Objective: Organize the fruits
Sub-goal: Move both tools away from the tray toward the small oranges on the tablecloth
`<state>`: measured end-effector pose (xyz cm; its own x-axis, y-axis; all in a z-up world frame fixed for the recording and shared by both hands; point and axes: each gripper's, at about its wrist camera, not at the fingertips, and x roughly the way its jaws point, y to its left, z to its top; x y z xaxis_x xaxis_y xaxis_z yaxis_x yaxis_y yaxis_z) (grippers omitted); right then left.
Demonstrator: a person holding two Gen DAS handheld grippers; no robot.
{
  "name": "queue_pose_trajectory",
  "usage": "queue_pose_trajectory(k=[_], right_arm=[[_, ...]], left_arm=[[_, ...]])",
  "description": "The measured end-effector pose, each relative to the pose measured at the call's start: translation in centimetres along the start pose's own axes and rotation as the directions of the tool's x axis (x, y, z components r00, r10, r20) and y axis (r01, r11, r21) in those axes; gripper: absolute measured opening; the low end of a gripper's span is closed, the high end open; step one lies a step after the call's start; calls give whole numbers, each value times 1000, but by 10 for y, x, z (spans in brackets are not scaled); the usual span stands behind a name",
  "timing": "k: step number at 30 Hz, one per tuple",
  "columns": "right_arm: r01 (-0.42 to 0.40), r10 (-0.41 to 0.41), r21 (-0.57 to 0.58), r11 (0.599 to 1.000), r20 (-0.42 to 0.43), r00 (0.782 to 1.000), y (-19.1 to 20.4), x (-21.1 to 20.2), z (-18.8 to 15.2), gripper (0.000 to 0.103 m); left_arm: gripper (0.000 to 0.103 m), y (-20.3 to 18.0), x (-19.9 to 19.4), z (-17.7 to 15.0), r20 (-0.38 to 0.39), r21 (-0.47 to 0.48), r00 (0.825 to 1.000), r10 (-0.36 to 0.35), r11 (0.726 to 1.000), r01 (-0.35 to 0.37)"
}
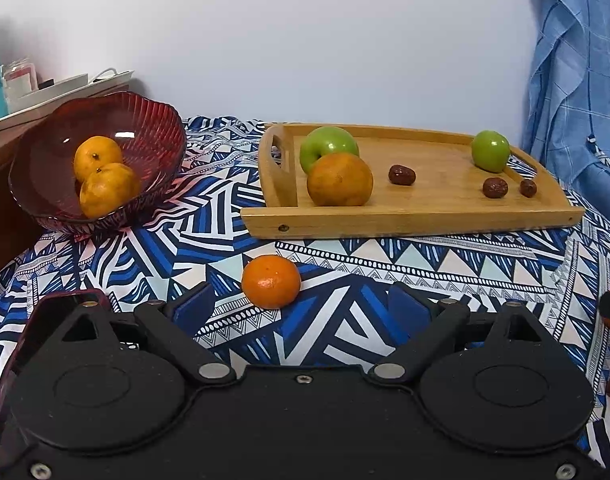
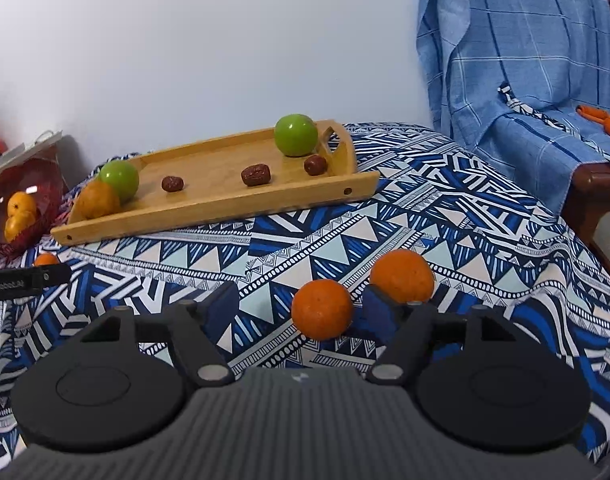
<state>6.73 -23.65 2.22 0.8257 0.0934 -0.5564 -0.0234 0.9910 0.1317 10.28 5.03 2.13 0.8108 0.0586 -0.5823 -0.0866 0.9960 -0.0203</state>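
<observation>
While both tools hover low over the patterned cloth [image 1: 425, 264]:
Tray [image 1: 417, 216]: two green apples, three dates, one orange.
Red bowl [image 1: 153, 136]: two oranges.
Left tool [image 1: 301, 308]: spread wide, empty; mandarin [image 1: 270, 281] between fingertips, nearer left one.
Right tool [image 2: 301, 308]: spread wide; near mandarin [image 2: 322, 309] beside right finger, second mandarin [image 2: 402, 276] beyond.
</observation>
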Motion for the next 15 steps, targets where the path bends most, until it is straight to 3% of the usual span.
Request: queue_pose_trajectory(k=[6, 15], right_arm=[[7, -7, 3, 1000, 3, 1000, 0, 1, -2, 79], [34, -34, -8, 999, -11, 999, 2, 7, -5, 67]], left_arm=[[83, 3, 6, 0, -12, -28, 1000, 25, 999, -26], [57, 6, 14, 0, -45, -55, 999, 27, 998, -29]])
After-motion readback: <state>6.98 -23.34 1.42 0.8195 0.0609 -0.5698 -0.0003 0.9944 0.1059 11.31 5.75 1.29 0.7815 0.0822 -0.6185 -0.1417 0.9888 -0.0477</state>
